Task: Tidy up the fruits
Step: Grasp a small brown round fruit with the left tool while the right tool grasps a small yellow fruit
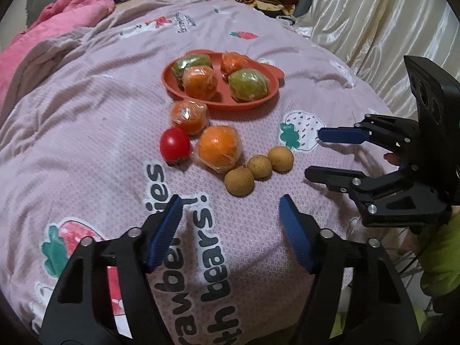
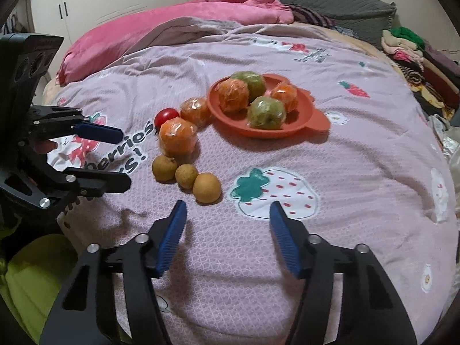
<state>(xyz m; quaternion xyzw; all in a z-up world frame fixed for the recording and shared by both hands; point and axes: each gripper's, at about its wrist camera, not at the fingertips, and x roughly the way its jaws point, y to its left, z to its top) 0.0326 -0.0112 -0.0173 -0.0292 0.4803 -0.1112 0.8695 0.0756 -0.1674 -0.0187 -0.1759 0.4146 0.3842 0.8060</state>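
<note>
Left gripper (image 1: 230, 210) jaws apart, empty | right gripper (image 2: 227, 215) jaws apart, empty | orange plate (image 1: 172, 86) far centre, four wrapped fruits in it | loose fruit near it: three longans (image 1: 258, 169), tomato (image 1: 174, 144), two oranges (image 1: 219, 148) | step: likely approach | next: close on one longan, nearest.

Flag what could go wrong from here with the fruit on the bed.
The three longans are small and round on a soft quilt; a nudge from the open right gripper could roll them away. The oranges wear slick plastic wrap and may slip from the pads. The plate already holds four fruits, so additions may roll off.
</note>
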